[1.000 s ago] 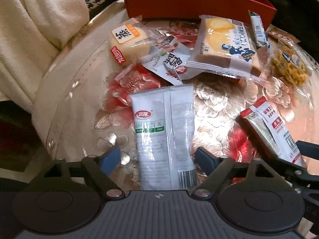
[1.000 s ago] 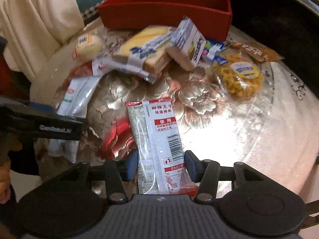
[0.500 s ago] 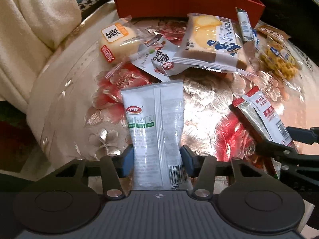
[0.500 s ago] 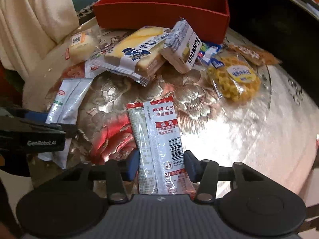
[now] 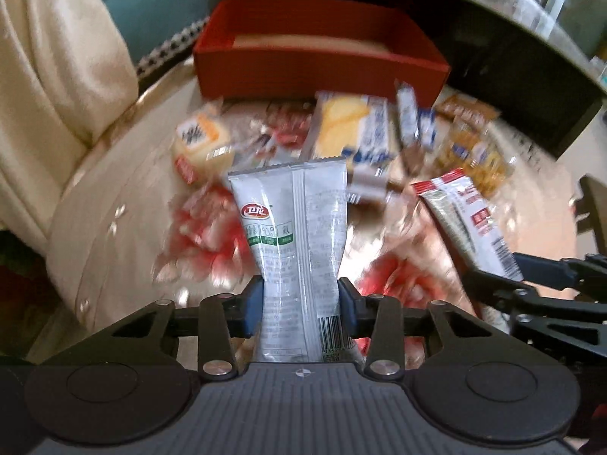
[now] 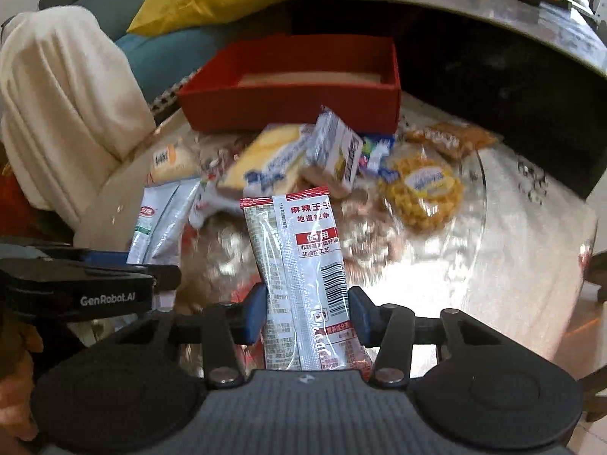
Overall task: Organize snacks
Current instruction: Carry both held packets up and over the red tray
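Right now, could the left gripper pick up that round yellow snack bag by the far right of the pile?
Probably not yet. The left gripper is shut on the silver packet, so its jaws are full. The yellow snack bag itself lies uncovered on the table, beyond the right gripper.

The silver packet [image 5: 296, 242], loose between spread fingers a second ago, is now clamped by the left gripper [image 5: 301, 305] and raised off the table [image 5: 114, 227]. The red-white packet [image 6: 303, 265] has likewise been lifted, toward the red box [image 6: 292, 102], by the right gripper [image 6: 307, 313].
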Demonstrator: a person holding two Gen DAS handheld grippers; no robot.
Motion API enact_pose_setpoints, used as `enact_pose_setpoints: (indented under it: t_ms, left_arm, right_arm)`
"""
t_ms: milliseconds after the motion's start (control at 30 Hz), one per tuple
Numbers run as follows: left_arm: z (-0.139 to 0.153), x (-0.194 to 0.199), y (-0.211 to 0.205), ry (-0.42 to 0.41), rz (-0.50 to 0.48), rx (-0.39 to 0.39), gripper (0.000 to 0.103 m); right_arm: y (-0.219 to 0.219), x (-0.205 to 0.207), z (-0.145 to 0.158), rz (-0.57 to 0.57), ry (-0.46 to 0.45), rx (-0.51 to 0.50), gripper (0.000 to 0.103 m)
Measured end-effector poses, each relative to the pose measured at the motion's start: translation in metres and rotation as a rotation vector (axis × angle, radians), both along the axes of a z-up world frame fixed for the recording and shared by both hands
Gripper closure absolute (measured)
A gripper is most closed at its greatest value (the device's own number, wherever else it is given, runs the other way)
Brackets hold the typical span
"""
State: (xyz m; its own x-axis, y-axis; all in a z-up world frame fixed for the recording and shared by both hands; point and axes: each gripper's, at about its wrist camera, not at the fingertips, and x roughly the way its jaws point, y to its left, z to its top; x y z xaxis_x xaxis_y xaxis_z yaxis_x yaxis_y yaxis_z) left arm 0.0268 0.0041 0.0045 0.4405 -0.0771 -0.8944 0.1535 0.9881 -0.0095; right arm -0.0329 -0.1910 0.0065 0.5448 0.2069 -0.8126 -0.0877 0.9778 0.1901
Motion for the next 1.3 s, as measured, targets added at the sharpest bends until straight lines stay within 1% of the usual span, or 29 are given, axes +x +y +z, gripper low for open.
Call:
enact_pose_setpoints:
  t_ms: [67, 133, 233, 500, 600, 700, 933, 1100, 1300]
  left_arm:
    - [0.006, 0.008, 0.0, -0.019, 0.003, -0.022, 0.054]
    - [0.011, 0.016, -0.001, -0.037, 0.009, -0.026, 0.054]
    - [0.016, 0.036, -0.004, -0.058, 0.02, -0.036, 0.054]
    - [0.027, 0.084, -0.011, -0.093, 0.051, -0.078, 0.054]
    - [0.032, 0.104, -0.015, -0.118, 0.062, -0.067, 0.054]
    - [0.036, 0.123, -0.018, -0.134, 0.071, -0.072, 0.054]
    - [0.04, 0.168, -0.026, -0.16, 0.089, -0.059, 0.054]
    - [0.035, 0.199, -0.026, -0.159, 0.115, -0.039, 0.054]
    - [0.025, 0.224, -0.027, -0.159, 0.135, -0.001, 0.054]
  right_arm:
    - [-0.001, 0.01, 0.008, 0.0, -0.025, 0.013, 0.06]
    - [-0.007, 0.021, 0.012, -0.01, -0.048, 0.03, 0.06]
    - [-0.015, 0.041, 0.013, -0.033, -0.051, 0.059, 0.06]
    - [-0.03, 0.09, 0.026, -0.069, -0.109, 0.094, 0.06]
    - [-0.036, 0.11, 0.03, -0.088, -0.124, 0.112, 0.06]
    - [-0.039, 0.131, 0.034, -0.103, -0.146, 0.124, 0.06]
    - [-0.037, 0.182, 0.036, -0.112, -0.183, 0.138, 0.06]
    - [-0.033, 0.213, 0.035, -0.117, -0.191, 0.126, 0.06]
    - [-0.034, 0.243, 0.02, -0.122, -0.176, 0.09, 0.06]
